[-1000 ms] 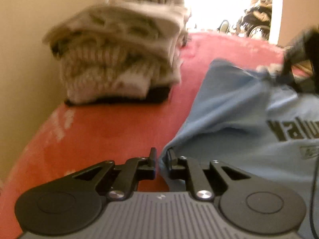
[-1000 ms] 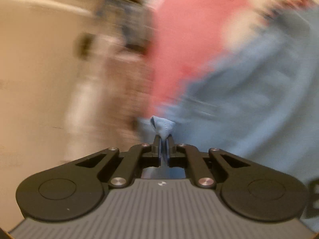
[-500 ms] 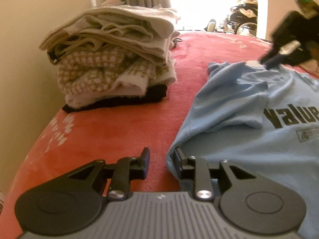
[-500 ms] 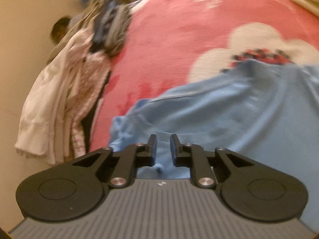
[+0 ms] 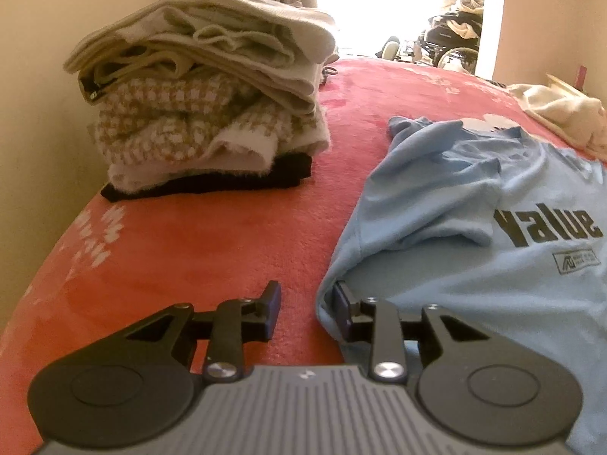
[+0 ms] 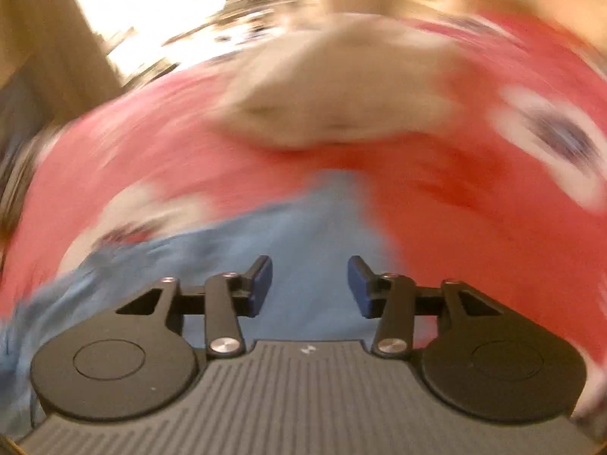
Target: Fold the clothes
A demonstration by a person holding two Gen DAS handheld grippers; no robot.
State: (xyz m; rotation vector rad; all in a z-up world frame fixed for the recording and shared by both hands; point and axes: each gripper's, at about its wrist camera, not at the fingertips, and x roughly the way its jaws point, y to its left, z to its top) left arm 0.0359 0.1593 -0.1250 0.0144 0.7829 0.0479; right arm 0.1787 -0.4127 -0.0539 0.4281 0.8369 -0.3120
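Observation:
A light blue T-shirt (image 5: 474,265) with a dark "Value" print lies spread on the red flowered blanket (image 5: 208,246), its near sleeve folded in over the chest. My left gripper (image 5: 306,303) hovers low at the shirt's left edge. Its jaws are opening, and the cloth's edge sits just inside the right finger (image 5: 341,305) with no pinch. The right wrist view is smeared by motion. There my right gripper (image 6: 310,284) is over a corner of the blue shirt (image 6: 303,227), jaws opening wide with nothing between them.
A tall stack of folded clothes (image 5: 212,106) stands at the back left beside the wall. A loose cream garment (image 5: 561,113) lies past the shirt, also the cream garment (image 6: 341,91) ahead of the right gripper. Beyond the bed, a bright doorway holds a wheelchair (image 5: 451,45).
Both grippers have spread their jaws. The right one let go of the pinched blue cloth, swung fast across the bed and left the left wrist view. The shirt now lies flat.

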